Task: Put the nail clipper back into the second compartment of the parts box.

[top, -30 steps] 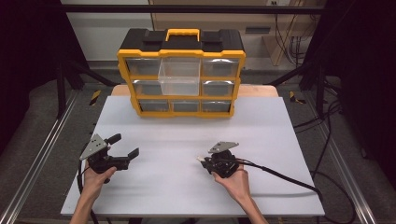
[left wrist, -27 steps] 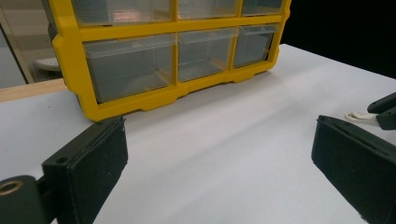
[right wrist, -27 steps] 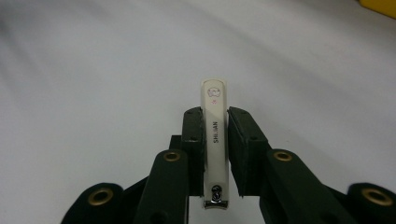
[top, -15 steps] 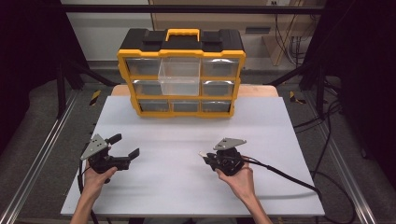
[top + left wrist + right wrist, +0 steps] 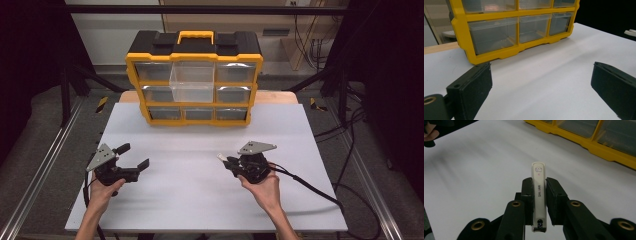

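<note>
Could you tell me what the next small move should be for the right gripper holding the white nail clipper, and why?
Probably carry it forward toward the pulled-out clear drawer of the yellow organizer. The right gripper is shut on the white nail clipper, held above the white table. That drawer is the one bin that stands open, and the left gripper waits open, apart from both.

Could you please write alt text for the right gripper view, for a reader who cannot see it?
The right gripper has its two black jaws shut on a slim white nail clipper, held above a white table. A yellow drawer organizer stands at upper right.
</note>
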### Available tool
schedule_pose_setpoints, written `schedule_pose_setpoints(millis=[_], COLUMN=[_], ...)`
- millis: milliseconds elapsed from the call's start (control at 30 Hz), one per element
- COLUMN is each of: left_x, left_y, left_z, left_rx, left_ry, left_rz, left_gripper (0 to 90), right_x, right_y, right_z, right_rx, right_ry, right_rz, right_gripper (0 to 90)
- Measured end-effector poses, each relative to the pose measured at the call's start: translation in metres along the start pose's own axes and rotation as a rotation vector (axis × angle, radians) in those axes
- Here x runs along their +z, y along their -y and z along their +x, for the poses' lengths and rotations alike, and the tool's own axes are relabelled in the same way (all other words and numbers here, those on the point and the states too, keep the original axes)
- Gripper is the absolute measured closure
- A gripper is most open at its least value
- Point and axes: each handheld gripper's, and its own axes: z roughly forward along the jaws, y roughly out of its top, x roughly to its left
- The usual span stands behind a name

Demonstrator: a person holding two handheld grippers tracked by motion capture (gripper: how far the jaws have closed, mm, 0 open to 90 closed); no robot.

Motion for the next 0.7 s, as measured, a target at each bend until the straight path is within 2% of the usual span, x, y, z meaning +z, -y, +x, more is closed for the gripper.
schedule_pose_setpoints(millis=[267,700], left_x=[0.0,0.0], left_y=[0.0,0.0], left_z=[0.001,0.001], left_rx=[-0.004,-0.006], left_ry=[0.001,0.001], left_rz=[-0.004,-0.002], left_gripper=[3.5,3.5], right_x=[-0.016,-0.036], right_y=[-0.019,-0.05], right_z=[-0.007,-0.009], right_rx=[0.012,0.006], right_ry=[0.0,-0.011], right_rz=[-0.063,-0.138], right_gripper=[77.4,77.4])
